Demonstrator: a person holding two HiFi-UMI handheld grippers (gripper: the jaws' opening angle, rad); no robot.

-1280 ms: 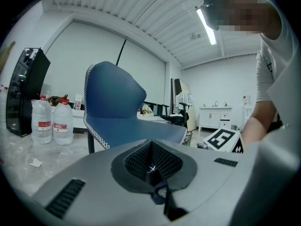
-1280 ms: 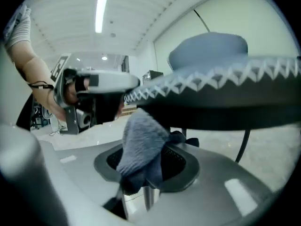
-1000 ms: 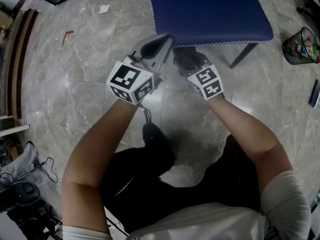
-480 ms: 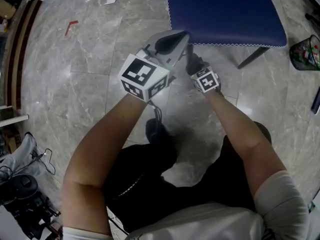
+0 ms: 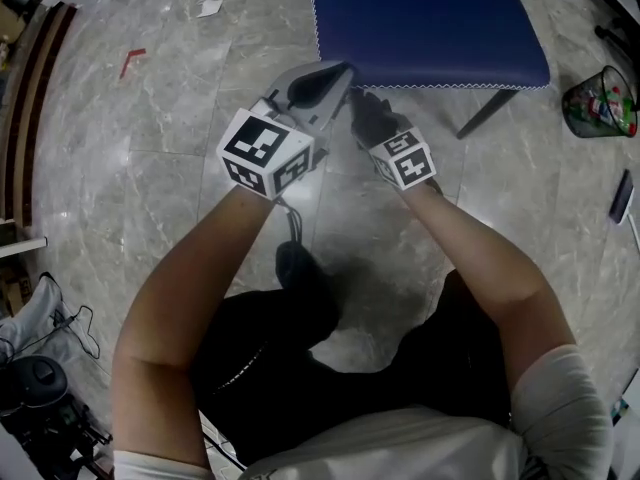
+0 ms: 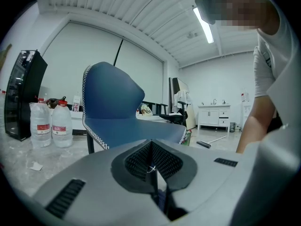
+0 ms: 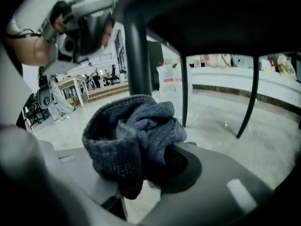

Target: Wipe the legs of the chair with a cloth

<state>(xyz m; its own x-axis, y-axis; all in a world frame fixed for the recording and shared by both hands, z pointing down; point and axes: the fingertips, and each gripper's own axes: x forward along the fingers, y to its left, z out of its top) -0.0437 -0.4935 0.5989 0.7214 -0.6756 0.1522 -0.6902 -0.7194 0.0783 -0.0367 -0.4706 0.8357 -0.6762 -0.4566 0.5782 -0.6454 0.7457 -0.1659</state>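
Grey knitted cloth [image 7: 134, 140] sits bunched between the jaws of the right gripper [image 7: 153, 161], which are closing on it. The wad bulges up and over the left-hand jaw and hides most of the gap. Directly behind the cloth rises a dark chair leg [image 7: 137, 55]. The top of the wad overlaps the leg in the right gripper view, but whether the two touch cannot be told. Two more legs [image 7: 185, 88] stand farther back on the pale stone floor [image 7: 263, 149], under the dark underside of the seat [image 7: 211, 18].

On the left gripper [image 6: 151, 161] the jaws are pressed together, with only a wisp of white thread at their tips and nothing held. It points almost level at the blue chair [image 6: 113, 107], which stands a little way ahead of it. Two water bottles [image 6: 61, 126] stand on the floor to the left of the chair.

From the head view both grippers sit side by side at the near left corner of the seat's front edge. A mesh waste basket [image 5: 600, 98] stands well off to the right.
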